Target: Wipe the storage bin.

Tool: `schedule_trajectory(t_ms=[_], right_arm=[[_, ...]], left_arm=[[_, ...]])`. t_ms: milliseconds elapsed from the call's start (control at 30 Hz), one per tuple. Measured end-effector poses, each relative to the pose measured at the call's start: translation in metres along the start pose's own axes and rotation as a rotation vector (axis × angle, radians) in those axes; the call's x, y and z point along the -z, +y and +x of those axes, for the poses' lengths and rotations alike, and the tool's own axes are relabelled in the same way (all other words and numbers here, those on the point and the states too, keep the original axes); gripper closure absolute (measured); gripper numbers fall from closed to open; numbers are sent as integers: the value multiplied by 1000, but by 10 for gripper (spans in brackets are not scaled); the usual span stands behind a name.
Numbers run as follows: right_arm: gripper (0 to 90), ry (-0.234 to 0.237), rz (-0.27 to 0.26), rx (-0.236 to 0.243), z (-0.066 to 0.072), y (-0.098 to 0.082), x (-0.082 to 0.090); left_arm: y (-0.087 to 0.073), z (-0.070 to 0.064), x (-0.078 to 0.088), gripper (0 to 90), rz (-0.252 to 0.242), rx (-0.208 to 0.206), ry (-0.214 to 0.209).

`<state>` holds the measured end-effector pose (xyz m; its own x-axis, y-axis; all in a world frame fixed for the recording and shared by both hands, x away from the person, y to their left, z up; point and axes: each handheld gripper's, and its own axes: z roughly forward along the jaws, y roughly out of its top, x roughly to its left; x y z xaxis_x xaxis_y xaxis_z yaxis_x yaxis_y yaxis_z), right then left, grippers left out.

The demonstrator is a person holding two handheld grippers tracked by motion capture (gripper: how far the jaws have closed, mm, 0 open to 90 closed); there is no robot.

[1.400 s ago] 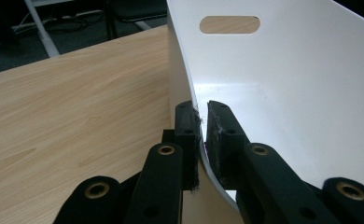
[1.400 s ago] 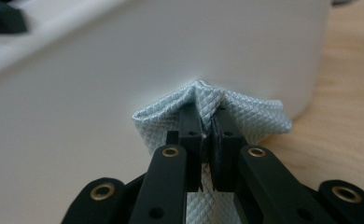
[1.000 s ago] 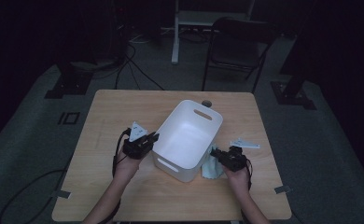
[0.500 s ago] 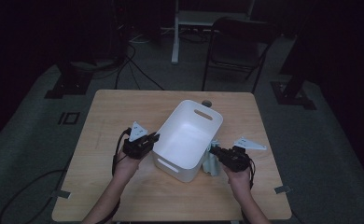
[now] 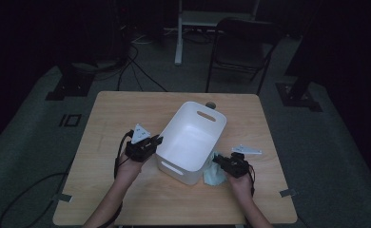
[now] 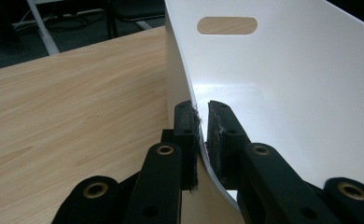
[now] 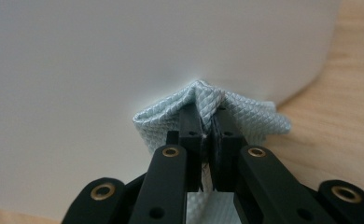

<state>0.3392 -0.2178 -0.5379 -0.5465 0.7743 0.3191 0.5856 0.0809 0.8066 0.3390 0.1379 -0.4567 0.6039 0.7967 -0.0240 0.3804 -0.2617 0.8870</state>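
Cloth (image 7: 245, 116) in the right gripper (image 5: 220, 161) and bin (image 5: 193, 137) wall in the left gripper (image 5: 158, 140): that's where we stand, and we read it as the start of a wipe-down of the bin, w/ the left hand steadying and the right hand bringing the rag to the outside wall. In the left gripper view our jaws are pinched nearly together on the thin white rim, one pad (image 6: 185, 135) outside and one inside, approx. at the bin's 9 o'clock side as seen from the high view. In the right gripper view the jaws are fully closed on a bunched fold of the pale blue quilted cloth, which is pressed up against or just short of the bin's outer wall; we can't tell which. From the high view the cloth lies on the table (image 5: 126, 118) at the bin's 5 o'clock corner, touching or just beside it. Next move, in our judgement, calls for keeping the left grip firm so the light bin doesn't skid, then rubbing the rag along the wall w/o letting the fold slip out. A small round thing sits at the bin's 12 o'clock, too small to identify. No brands, labels or writing readable anywhere.
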Motion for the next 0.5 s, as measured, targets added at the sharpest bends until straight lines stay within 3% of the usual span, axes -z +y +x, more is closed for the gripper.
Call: schedule_trajectory(t_ms=[133,267,333,433,467,500], right_arm=[[850,-17,41,-7,-4,-5,-8],[850,-18,48,-11,-2,-2,-6],[850,4,28,-18,1,2,1],[849,65,-43,20,18,12,22],[849,65,-43,20,18,12,22],[849,95,-82,40,29,17,34]], left_arm=[[0,-1,0,823,-3,4,10],[0,-2,0,825,-3,17,27],[0,-2,-1,825,0,30,33],[0,-4,-1,828,4,33,49],[0,-4,-1,828,4,37,50],[0,-4,-1,829,3,39,50]])
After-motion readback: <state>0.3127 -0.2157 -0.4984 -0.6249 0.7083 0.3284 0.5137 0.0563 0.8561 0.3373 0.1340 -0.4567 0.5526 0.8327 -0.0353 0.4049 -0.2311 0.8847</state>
